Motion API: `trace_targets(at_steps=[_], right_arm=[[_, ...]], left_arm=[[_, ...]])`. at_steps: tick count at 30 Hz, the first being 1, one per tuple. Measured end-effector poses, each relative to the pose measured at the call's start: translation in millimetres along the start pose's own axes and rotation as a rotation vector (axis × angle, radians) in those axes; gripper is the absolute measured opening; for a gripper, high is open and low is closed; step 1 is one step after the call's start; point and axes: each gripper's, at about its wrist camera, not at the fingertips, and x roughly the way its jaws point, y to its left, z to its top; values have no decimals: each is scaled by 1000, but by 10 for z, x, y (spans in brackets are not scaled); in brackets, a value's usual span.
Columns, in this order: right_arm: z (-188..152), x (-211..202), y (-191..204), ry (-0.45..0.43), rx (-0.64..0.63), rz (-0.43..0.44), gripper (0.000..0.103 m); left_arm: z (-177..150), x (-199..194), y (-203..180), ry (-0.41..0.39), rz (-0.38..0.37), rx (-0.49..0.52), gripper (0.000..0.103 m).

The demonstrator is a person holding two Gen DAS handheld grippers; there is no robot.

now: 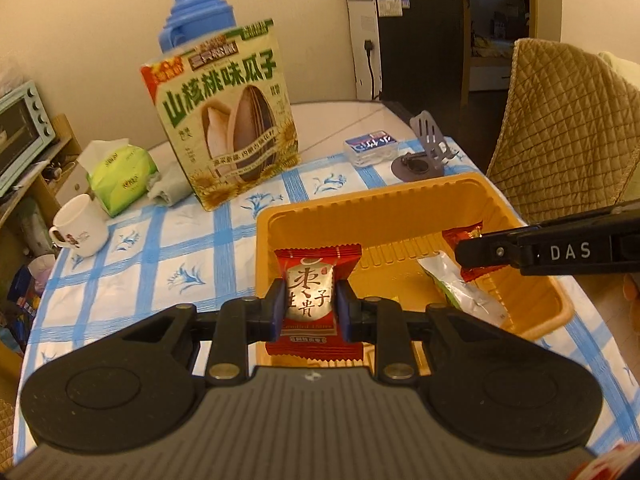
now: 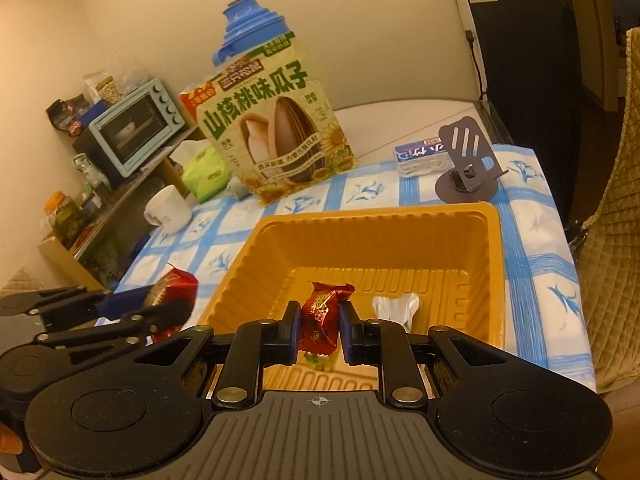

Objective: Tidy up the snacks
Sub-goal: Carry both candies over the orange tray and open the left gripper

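Note:
An orange plastic tray (image 1: 384, 204) (image 2: 496, 264) sits on the blue-checked tablecloth. My left gripper (image 1: 309, 304) is shut on a red and silver date snack packet (image 1: 310, 280), held over the tray's near left corner. In the right wrist view my right gripper (image 2: 319, 322) is shut on a small dark red candy (image 2: 320, 316), held above the tray's floor. A silver and green wrapped snack (image 1: 460, 288) (image 2: 396, 308) lies inside the tray. From the right wrist view the left gripper (image 2: 160, 300) shows at the left with its red packet (image 2: 176, 284). The right gripper (image 1: 476, 254) enters the left wrist view from the right.
A large sunflower seed bag (image 1: 228, 120) (image 2: 280, 128) stands behind the tray, with a blue flask (image 1: 196, 12) behind it. A white mug (image 1: 80, 228), a green tissue pack (image 1: 120, 172), a phone stand (image 1: 424, 152) and a small blue-labelled box (image 1: 372, 148) are on the table. A quilted chair (image 1: 560, 128) is at the right.

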Motion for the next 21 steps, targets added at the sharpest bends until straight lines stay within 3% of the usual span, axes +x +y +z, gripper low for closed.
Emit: trace_targets(at_steps=[21], right_arm=[[161,360,-214,17,28,3,21]], left_arm=[[258,710,-86,37,12,21,24]])
